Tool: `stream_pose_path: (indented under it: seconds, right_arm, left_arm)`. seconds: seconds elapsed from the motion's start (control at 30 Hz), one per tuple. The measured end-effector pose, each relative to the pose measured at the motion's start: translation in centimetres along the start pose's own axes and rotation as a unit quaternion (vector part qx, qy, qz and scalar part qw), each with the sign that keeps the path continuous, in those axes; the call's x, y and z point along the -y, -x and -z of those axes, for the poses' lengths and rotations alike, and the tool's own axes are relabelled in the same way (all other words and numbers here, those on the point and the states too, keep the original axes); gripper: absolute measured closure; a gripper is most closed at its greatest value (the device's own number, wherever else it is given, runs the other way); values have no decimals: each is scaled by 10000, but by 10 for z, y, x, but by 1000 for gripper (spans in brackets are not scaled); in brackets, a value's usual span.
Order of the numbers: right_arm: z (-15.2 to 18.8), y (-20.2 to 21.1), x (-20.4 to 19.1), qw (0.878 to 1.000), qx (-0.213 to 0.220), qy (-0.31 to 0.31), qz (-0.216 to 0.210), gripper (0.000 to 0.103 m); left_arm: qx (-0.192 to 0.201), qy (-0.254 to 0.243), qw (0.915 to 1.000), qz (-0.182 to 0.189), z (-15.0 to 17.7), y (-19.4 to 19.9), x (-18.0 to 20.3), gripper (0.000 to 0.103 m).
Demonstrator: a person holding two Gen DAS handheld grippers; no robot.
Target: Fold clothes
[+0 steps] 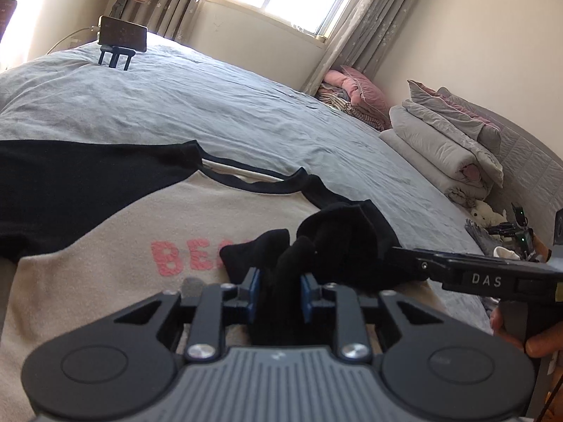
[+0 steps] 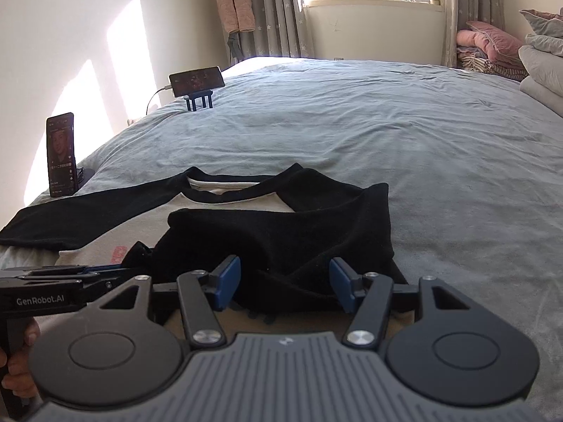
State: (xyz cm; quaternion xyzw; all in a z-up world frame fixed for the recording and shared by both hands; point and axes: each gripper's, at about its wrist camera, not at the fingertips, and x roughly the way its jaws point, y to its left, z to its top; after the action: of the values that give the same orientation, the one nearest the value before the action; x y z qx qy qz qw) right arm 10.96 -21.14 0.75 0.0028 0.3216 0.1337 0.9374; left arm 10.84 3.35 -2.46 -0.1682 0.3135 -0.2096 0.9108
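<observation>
On the grey bed, a cream raglan shirt lies flat. The left claw pinches its folded-over black sleeve at the cuff; the right claw hovers wide above that sleeve.

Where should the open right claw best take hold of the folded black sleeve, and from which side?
Probably at the sleeve's near edge, just ahead of the open right claw, coming low from the near side. That edge lies flat on the cream shirt body, while the left claw already pinches its cuff end.
</observation>
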Motion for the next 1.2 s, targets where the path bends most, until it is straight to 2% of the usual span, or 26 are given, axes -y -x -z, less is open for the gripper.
stream_pose_path:
  seconds: [0.07, 0.17, 0.33, 0.43, 0.5, 0.53, 0.6, 0.63, 0.7, 0.77, 0.87, 0.97, 1.07, 1.13, 1.2]
  right_arm:
    - [3, -3, 4, 9998, -58, 65, 156, 43]
    - [8, -8, 2, 9991, -166, 310, 247, 42]
    - [13, -11, 1, 9958, -191, 744, 497, 38]
    - [16, -10, -1, 9920, -181, 1095, 604, 36]
    - [17, -8, -3, 9892, -158, 1307, 639, 36]
    - [18, -7, -4, 9876, -155, 1420, 646, 36]
    - [19, -6, -7, 9849, -155, 1603, 638, 36]
    - [20, -5, -7, 9841, -156, 1658, 621, 36]
    - [17, -2, -6, 9850, -116, 1634, 544, 36]
    - [10, 3, -3, 9878, -13, 1506, 399, 36]
    - [-5, 7, 7, 9919, 185, 1229, 251, 36]
    - [-21, 4, 19, 9948, 364, 902, 299, 36]
    - [-31, -17, 30, 9945, 341, 828, 543, 37]
    - [-36, -34, 40, 9938, 265, 788, 741, 39]
    - [-38, -47, 50, 9954, 214, 560, 744, 41]
  left_arm:
    - [180, 444, 9988, -22, -1, 11, -7, 95]
    - [619, 803, 9946, -209, -2, 36, -11, 95]
    - [1356, 1205, 9795, -874, -3, 76, -16, 95]
    - [1505, 1318, 9727, -1177, 2, 86, -22, 95]
    - [1462, 1366, 9712, -1294, 2, 86, -28, 92]
    - [1373, 1432, 9713, -1310, 1, 85, -32, 87]
    - [1154, 1688, 9716, -1189, -2, 82, -43, 59]
    - [1142, 1795, 9700, -1179, -4, 83, -48, 57]
    - [1038, 1676, 9719, -1290, -11, 82, -53, 54]
    - [883, 1481, 9749, -1410, -21, 79, -58, 53]
    - [605, 1141, 9829, -1316, -33, 69, -63, 54]
    - [346, 678, 9896, -1217, -41, 55, -65, 55]
    - [95, 351, 9922, -1191, -45, 40, -69, 58]
    - [52, 286, 9934, -1107, -47, 36, -72, 61]
    - [12, 306, 9950, -949, -49, 32, -77, 61]
